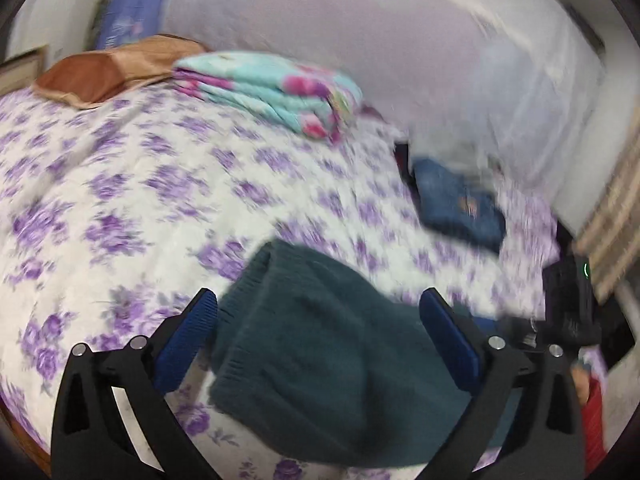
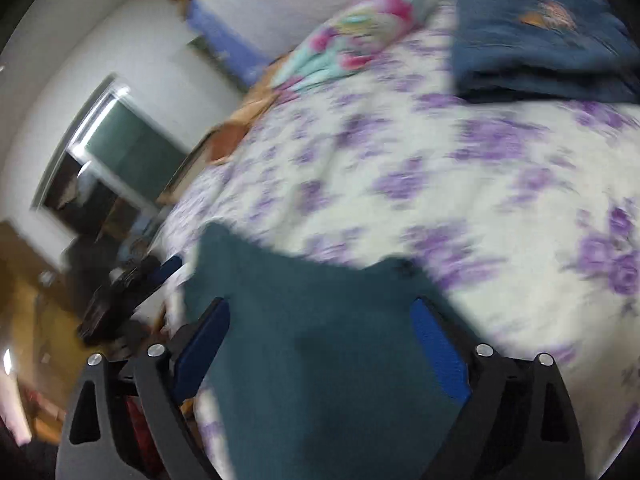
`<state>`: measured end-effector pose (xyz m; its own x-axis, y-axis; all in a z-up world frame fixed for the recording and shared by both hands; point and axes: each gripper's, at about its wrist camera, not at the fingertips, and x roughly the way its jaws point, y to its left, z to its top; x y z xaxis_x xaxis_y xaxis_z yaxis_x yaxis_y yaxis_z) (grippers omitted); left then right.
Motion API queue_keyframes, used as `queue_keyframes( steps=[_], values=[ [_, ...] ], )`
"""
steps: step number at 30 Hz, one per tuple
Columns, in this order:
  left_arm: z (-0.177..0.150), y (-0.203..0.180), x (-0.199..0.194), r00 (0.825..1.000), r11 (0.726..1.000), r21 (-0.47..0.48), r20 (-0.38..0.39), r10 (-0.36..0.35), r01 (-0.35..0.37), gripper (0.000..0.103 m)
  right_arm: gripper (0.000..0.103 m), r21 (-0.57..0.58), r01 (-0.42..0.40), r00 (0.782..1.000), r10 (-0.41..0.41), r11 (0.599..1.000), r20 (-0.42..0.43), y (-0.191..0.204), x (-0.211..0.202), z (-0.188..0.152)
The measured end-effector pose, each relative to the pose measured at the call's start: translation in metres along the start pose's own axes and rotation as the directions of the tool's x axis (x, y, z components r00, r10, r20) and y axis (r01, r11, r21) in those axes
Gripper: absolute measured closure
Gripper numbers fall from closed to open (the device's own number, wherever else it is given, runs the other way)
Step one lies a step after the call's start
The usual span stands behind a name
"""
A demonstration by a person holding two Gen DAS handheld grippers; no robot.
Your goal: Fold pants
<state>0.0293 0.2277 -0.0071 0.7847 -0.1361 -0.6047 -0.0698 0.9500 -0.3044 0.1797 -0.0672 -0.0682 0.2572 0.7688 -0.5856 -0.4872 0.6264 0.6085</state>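
Knit fabric fills the lower centre of both wrist views: the teal pants (image 1: 320,360) lie on the floral bedspread (image 1: 100,184), already gathered into a compact, folded bundle with a ribbed hem visible at the left edge in the left wrist view. The left gripper (image 1: 318,340) stands released, its blue pads (image 1: 184,344) spread to either side of the bundle with no visible pressure on the cloth. The right gripper (image 2: 320,344) is likewise released, jaws wide, with the pants (image 2: 312,360) lying between and below its pads (image 2: 440,356); no pinch is visible, though motion blur limits certainty on contact. Handling judgement: the garment appears soft, light and limp, with a thick knit that should compress readily and resist slipping; it will sag if lifted from one point. Recommended hold points are the folded edge or the ribbed hem, where layers stack and a pinch can capture all thicknesses; taking both corners of one edge with the two grippers should keep the fold square. Farther up the frame, a folded pair of blue jeans (image 1: 460,208) rests on the bedspread at centre right in the left view, well apart from the teal bundle. Beyond it, a folded floral quilt (image 1: 272,92) and a brown pillow (image 1: 116,68) occupy the upper left.
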Motion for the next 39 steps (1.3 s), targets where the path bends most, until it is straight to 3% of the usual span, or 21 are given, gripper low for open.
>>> queue_keyframes(
  steps=[1, 2, 3, 4, 6, 9, 11, 12, 13, 15, 18, 20, 22, 26, 28, 30, 31, 32, 35, 37, 39],
  values=[
    [-0.004, -0.007, 0.013, 0.996, 0.995, 0.069, -0.036, 0.079, -0.076, 0.005, 0.018, 0.028, -0.008, 0.999, 0.007, 1.000, 0.032, -0.005, -0.006, 0.001],
    [-0.008, -0.009, 0.024, 0.979, 0.973, 0.128, -0.047, 0.199, -0.192, 0.005, 0.018, 0.053, 0.009, 0.997, -0.013, 0.999, 0.075, -0.007, -0.017, 0.002],
    [-0.014, -0.008, 0.034, 0.946, 0.936, 0.166, -0.048, 0.321, -0.309, 0.004, 0.017, 0.049, 0.027, 0.993, -0.032, 0.998, 0.110, -0.005, -0.027, 0.000],
    [-0.018, -0.003, 0.042, 0.924, 0.919, 0.165, -0.073, 0.375, -0.359, 0.004, 0.014, 0.030, 0.025, 0.990, -0.029, 0.999, 0.135, -0.001, -0.035, -0.002],
    [-0.015, 0.004, 0.022, 0.963, 0.962, 0.062, -0.025, 0.268, -0.266, 0.004, 0.011, -0.007, -0.026, 0.986, 0.027, 1.000, 0.162, 0.013, -0.050, -0.014],
    [-0.014, 0.002, -0.008, 0.977, 0.981, -0.009, 0.093, 0.192, -0.192, 0.004, 0.004, -0.037, -0.062, 0.985, 0.067, 0.997, 0.156, 0.025, -0.054, -0.031],
    [-0.015, -0.008, -0.008, 0.985, 0.988, 0.028, 0.085, 0.151, -0.153, 0.004, 0.004, -0.009, -0.045, 0.991, 0.046, 0.999, 0.126, 0.018, -0.044, -0.039],
    [-0.016, -0.014, 0.001, 0.986, 0.985, 0.067, 0.052, 0.158, -0.161, 0.004, 0.006, 0.025, -0.017, 0.994, 0.014, 1.000, 0.106, 0.007, -0.037, -0.040],
    [-0.020, -0.018, 0.027, 0.975, 0.967, 0.137, -0.033, 0.222, -0.216, 0.004, 0.008, 0.047, -0.014, 0.995, 0.009, 0.999, 0.099, 0.000, -0.036, -0.042],
    [-0.025, -0.018, 0.057, 0.938, 0.938, 0.196, -0.142, 0.316, -0.286, 0.004, 0.007, 0.071, -0.021, 0.989, 0.010, 0.997, 0.147, 0.001, -0.053, -0.042],
    [-0.017, -0.016, 0.045, 0.948, 0.944, 0.150, -0.082, 0.308, -0.294, 0.004, 0.006, 0.051, -0.014, 0.971, 0.001, 0.999, 0.239, 0.010, -0.092, -0.058],
    [-0.020, -0.010, 0.038, 0.953, 0.953, 0.098, -0.063, 0.295, -0.288, 0.004, 0.004, 0.064, -0.026, 0.947, 0.004, 0.998, 0.321, 0.005, -0.133, -0.085],
    [-0.026, -0.010, 0.020, 0.968, 0.966, 0.068, 0.015, 0.250, -0.251, 0.004, 0.004, 0.122, -0.021, 0.909, -0.032, 0.992, 0.415, -0.009, -0.174, -0.115],
    [-0.036, -0.021, -0.012, 0.973, 0.981, 0.080, 0.170, 0.159, -0.174, 0.004, 0.004, 0.364, -0.031, 0.813, -0.188, 0.931, 0.551, -0.053, -0.271, -0.201],
    [-0.037, -0.026, -0.013, 0.968, 0.973, 0.135, 0.194, 0.159, -0.187, 0.004, 0.004, 0.440, -0.051, 0.776, -0.242, 0.897, 0.583, -0.060, -0.303, -0.234],
    [-0.040, -0.025, -0.001, 0.961, 0.951, 0.185, 0.173, 0.216, -0.247, 0.004, 0.004, 0.519, -0.034, 0.737, -0.329, 0.854, 0.590, -0.059, -0.335, -0.269],
    [-0.040, -0.018, 0.011, 0.963, 0.947, 0.187, 0.111, 0.244, -0.261, 0.005, 0.004, 0.550, -0.016, 0.728, -0.368, 0.835, 0.579, -0.058, -0.344, -0.279],
    [-0.037, -0.009, 0.018, 0.981, 0.971, 0.145, 0.028, 0.190, -0.192, 0.005, 0.004, 0.591, 0.009, 0.720, -0.416, 0.806, 0.556, -0.060, -0.352, -0.289],
    [-0.034, 0.012, 0.016, 0.994, 0.994, 0.009, 0.025, 0.106, -0.106, 0.005, 0.004, 0.678, 0.042, 0.712, -0.498, 0.734, 0.495, -0.074, -0.357, -0.298],
    [-0.034, 0.024, 0.016, 0.998, 0.997, -0.049, 0.020, 0.054, -0.053, 0.005, 0.003, 0.702, 0.034, 0.722, -0.503, 0.712, 0.475, -0.092, -0.351, -0.292],
    [-0.035, 0.032, 0.011, 0.999, 0.997, -0.083, 0.049, 0.015, -0.010, 0.005, 0.003, 0.703, 0.027, 0.702, -0.514, 0.710, 0.492, -0.102, -0.352, -0.283]
  ],
)
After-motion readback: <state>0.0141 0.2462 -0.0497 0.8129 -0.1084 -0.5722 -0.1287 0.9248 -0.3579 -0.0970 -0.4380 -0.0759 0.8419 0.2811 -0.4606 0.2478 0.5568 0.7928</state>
